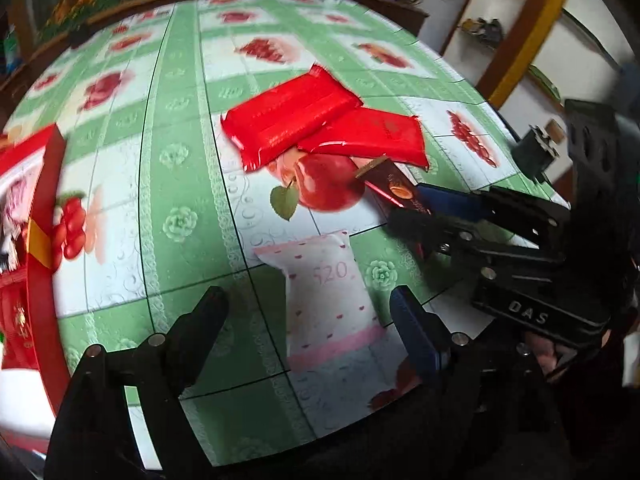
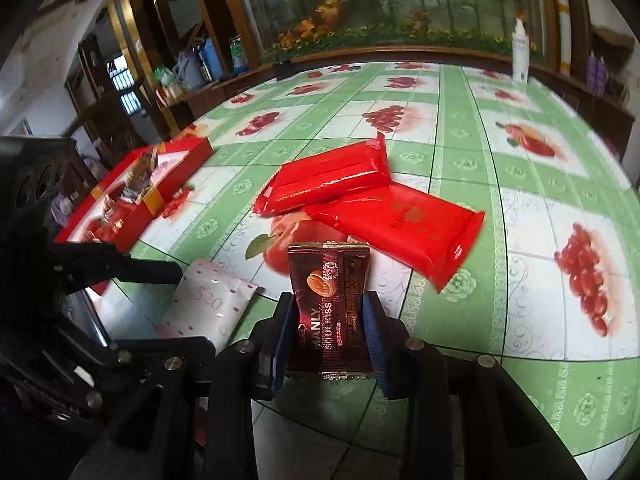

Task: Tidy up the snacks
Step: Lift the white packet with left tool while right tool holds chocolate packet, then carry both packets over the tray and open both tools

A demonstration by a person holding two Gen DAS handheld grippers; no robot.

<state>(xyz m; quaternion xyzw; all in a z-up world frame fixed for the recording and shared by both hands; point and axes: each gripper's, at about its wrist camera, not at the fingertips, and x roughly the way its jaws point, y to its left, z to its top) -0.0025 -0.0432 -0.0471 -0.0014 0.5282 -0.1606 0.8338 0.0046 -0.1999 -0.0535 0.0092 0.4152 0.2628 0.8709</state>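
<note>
A: Starting with the biggest: two red packets (image 2: 332, 180) and (image 2: 404, 228) are stacked crosswise mid-table on the green tablecloth (image 2: 460, 160), well apart from both grippers. Flat, filmy and probably slippery; best pinched across the short width, not at the crimped ends.

B: The white pouch (image 1: 332, 304)?

A: It lies flat on the cloth between the wide-spread fingers of the left gripper (image 1: 308, 312); no contact is seen. Judged soft and light, a pinch at its narrow waist is advised.

B: Right side?

A: The brown chocolate packet (image 2: 330, 304) is clamped upright across its middle by the right gripper (image 2: 330, 320), jaws narrowed onto it. Light, crinkly, contents likely crushable, so a gentle squeeze is advised. The red box (image 2: 132, 200) is seen at far left, part-filled.
</note>
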